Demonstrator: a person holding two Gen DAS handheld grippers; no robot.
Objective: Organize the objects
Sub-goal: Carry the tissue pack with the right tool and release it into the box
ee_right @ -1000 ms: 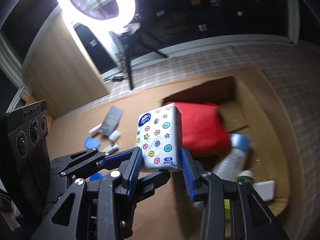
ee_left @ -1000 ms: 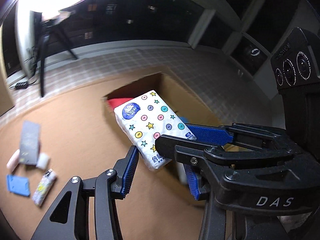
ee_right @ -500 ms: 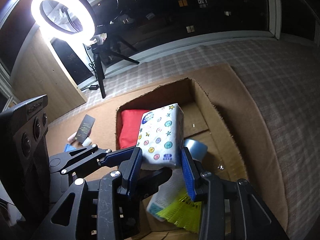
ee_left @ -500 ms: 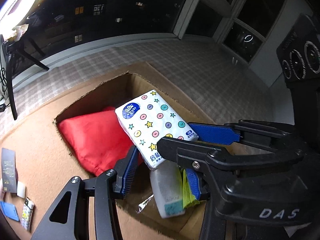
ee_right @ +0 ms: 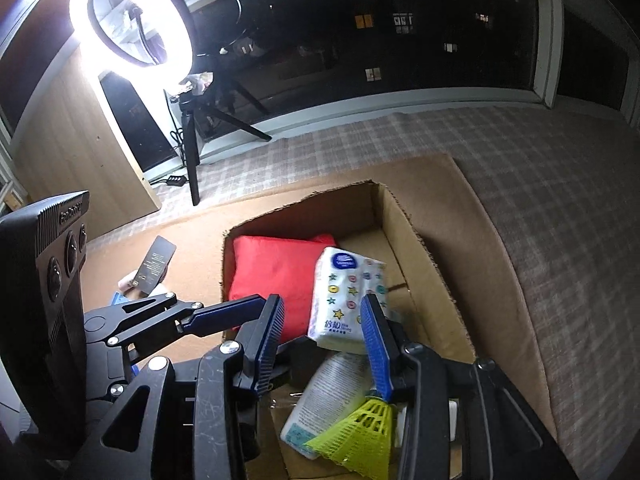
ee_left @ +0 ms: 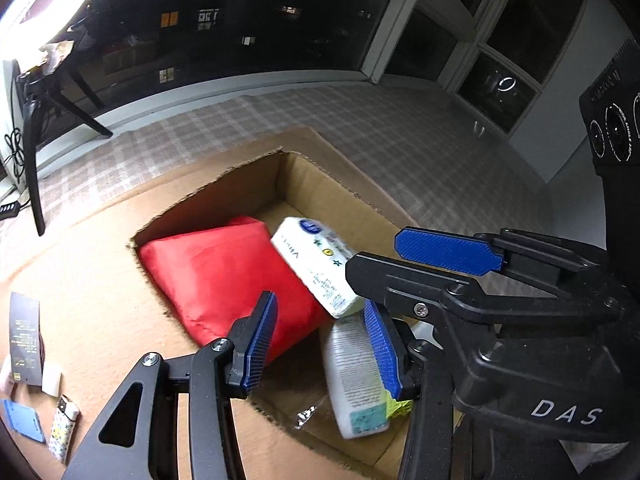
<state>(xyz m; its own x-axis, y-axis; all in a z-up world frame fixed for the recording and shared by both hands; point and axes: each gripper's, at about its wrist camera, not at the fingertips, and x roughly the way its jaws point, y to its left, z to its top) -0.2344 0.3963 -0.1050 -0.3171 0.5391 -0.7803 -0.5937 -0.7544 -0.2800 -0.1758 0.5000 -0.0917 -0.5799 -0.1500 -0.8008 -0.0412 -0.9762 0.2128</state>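
A white tissue pack (ee_left: 316, 268) (ee_right: 348, 292) with coloured stars and dots lies tilted inside the open cardboard box (ee_left: 328, 184) (ee_right: 404, 240). It leans on a red pouch (ee_left: 216, 272) (ee_right: 272, 272) and a white bottle (ee_left: 352, 380) (ee_right: 324, 396). My right gripper (ee_right: 324, 344) hovers just above it, open. The right pad overlaps the pack's corner in view, and red shows between the left pad and the pack. My left gripper (ee_left: 320, 344) is open over the box with nothing between its pads. A yellow-green shuttlecock (ee_right: 360, 436) lies by the bottle.
Left of the box, on the cardboard sheet, lie a black card (ee_left: 24, 340), a blue card (ee_left: 22, 420), a patterned lighter (ee_left: 62, 428) and a small white piece (ee_left: 52, 374). A ring light (ee_right: 128, 20) on a tripod (ee_right: 192, 152) stands behind, on checked flooring.
The tissue pack has left the right gripper's pads and dropped into the box onto the red pouch. Both grippers have swung from the cardboard sheet to over the box.
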